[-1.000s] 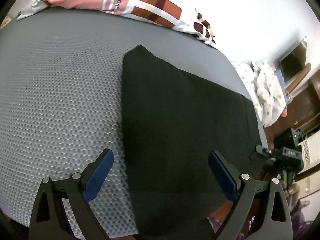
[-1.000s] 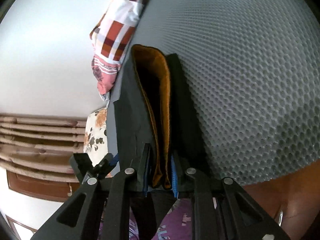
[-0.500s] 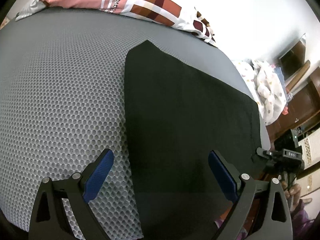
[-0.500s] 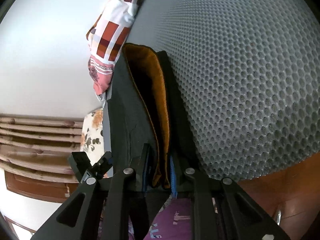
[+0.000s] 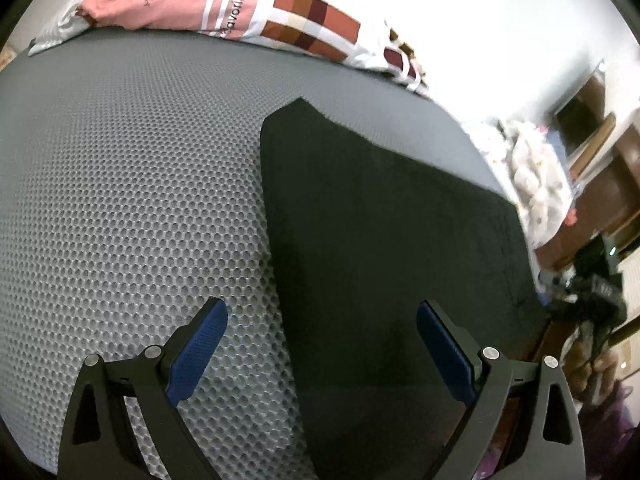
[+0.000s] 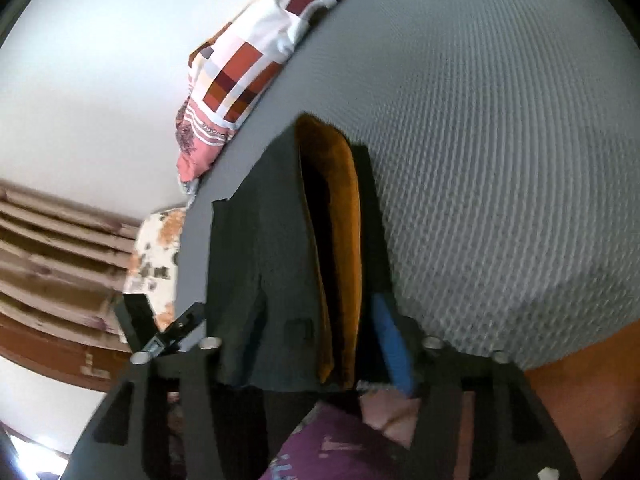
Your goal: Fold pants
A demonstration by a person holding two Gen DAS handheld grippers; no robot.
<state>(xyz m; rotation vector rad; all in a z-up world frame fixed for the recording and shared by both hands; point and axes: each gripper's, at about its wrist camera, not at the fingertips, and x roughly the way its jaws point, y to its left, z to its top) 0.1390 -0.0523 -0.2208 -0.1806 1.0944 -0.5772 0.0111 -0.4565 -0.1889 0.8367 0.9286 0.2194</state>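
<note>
Spreading across both views is the grey honeycomb-textured mattress (image 5: 132, 208), and on it lie the dark pants (image 5: 380, 240), folded into a flat slab near the mattress's front edge. At the far side, against the white wall, rests a pink and checked pillow (image 5: 256, 12). From the right wrist view the pants (image 6: 256, 280) show their layered edge, with an orange lining (image 6: 344, 240) visible between the dark layers.

Now the claws. The left gripper (image 5: 320, 344) hangs wide open above the pants' near left corner, one blue pad (image 5: 196, 352) over bare mattress, the other over the dark cloth; neither is pinching anything. The right gripper (image 6: 316, 344) sits at the pants' layered edge with its jaws spread apart; a blue pad (image 6: 394, 352) stands just to the right of the stack, while the other finger is hidden behind the cloth. The picture is blurred, so whether that pad touches the fabric I cannot tell.
</note>
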